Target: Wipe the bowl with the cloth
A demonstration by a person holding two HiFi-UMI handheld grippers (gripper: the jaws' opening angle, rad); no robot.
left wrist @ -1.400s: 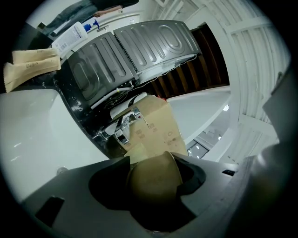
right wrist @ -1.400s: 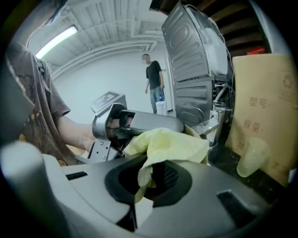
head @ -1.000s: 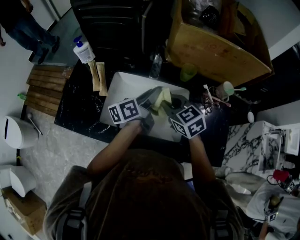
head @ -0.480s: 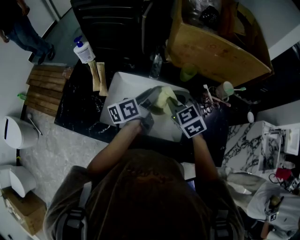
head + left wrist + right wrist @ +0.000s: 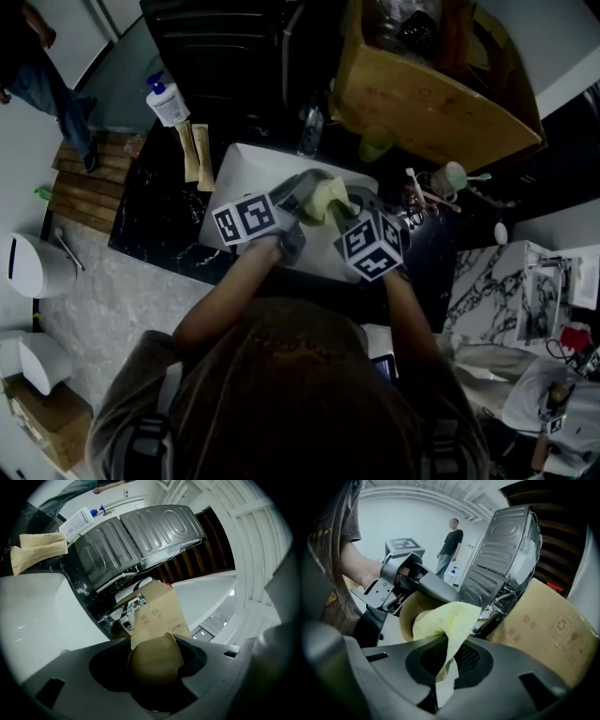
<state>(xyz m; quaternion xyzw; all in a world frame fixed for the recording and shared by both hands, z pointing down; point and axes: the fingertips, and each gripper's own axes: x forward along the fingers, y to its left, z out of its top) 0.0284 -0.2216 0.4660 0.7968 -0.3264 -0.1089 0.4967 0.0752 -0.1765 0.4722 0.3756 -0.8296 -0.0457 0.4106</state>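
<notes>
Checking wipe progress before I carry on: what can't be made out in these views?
Inside of the bowl: the left gripper view shows only its outer wall; in the right gripper view the cloth covers most of it.
Bowl in the head view: dark and small, hard to tell from the cloth.
Remaining dirt: cannot tell.

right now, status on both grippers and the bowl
left gripper shut on bowl; right gripper shut on cloth, cloth pushed into bowl; over sink, faucet just beyond
</notes>
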